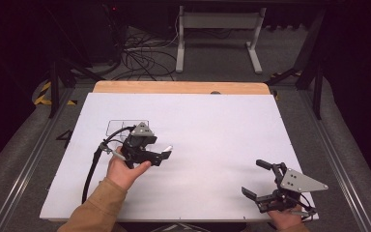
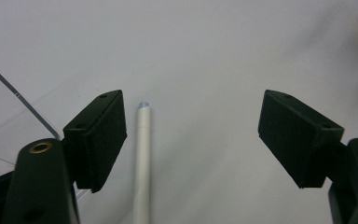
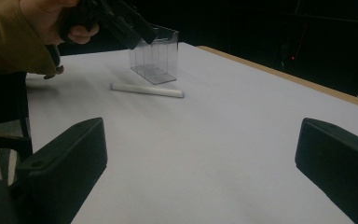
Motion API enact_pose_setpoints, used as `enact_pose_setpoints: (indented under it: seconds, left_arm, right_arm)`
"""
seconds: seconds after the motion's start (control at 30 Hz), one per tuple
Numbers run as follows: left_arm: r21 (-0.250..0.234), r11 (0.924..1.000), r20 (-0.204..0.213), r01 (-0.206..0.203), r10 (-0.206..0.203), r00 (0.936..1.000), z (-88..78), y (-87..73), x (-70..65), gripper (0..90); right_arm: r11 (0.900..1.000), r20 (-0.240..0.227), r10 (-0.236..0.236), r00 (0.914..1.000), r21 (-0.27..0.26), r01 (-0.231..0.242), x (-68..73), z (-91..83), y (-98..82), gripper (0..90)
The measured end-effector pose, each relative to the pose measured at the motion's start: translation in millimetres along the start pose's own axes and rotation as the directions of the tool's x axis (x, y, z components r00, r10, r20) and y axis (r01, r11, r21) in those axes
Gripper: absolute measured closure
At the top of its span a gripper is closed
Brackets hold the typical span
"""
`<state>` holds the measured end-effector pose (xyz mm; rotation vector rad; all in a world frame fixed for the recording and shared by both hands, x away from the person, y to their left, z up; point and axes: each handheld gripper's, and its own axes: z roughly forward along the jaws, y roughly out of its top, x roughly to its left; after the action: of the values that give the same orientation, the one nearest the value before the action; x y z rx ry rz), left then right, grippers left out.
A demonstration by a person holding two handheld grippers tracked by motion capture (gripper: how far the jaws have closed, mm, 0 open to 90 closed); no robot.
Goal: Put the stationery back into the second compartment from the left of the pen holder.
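Note:
A white cylindrical stick (image 3: 147,90) lies flat on the white board (image 1: 212,125). My left gripper (image 1: 157,155) hovers over it, open. In the left gripper view the stick (image 2: 142,158) runs between the jaws, close to the left fingertip (image 2: 100,140), and my left gripper (image 2: 193,100) is not touching it. A small clear plastic box (image 3: 154,56) stands just behind the stick; its outline (image 1: 128,126) lies beyond the left hand. My right gripper (image 1: 252,177) rests open near the board's front right corner, nothing between its jaws (image 3: 200,128). The left gripper (image 3: 130,28) hangs above the box.
A wooden table edge (image 1: 181,87) runs along the far side of the board. Beyond it are cables (image 1: 140,58) on the floor and a white desk frame (image 1: 220,29). A black cable (image 1: 92,166) trails from the left gripper across the board.

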<state>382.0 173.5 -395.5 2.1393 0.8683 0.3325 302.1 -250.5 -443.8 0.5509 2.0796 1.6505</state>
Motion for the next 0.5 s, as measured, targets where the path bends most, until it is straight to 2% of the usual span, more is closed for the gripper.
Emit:
enact_pose_setpoints:
  seconds: [0.07, 0.2, 0.33, 0.5]
  left_arm:
    - [0.010, 0.9998, -0.022, -0.017, 0.017, 0.9996, 2.6, 0.0, -0.1, 26.2]
    - [0.043, 0.9985, -0.041, -0.033, 0.035, 0.9986, 8.8, 1.3, 0.9, 29.8]
    - [0.107, 0.9932, -0.048, -0.047, 0.052, 0.9975, 18.0, 4.6, 1.6, 31.4]
    - [0.184, 0.9827, -0.061, -0.017, 0.028, 0.9977, 28.8, 8.4, 2.1, 33.2]
  right_arm:
    - [1.000, -0.001, 0.000, 1.0000, -0.001, 0.000, 0.1, 0.1, 0.1, 2.7]
    - [1.000, -0.003, -0.003, 1.0000, 0.002, 0.003, 0.0, 0.5, -0.2, 2.8]
    - [1.000, -0.007, -0.003, 1.0000, 0.002, 0.003, 0.0, 0.7, -0.4, 2.9]
    - [1.000, -0.012, -0.002, 0.9999, 0.002, 0.002, -0.2, 1.2, -0.7, 2.9]
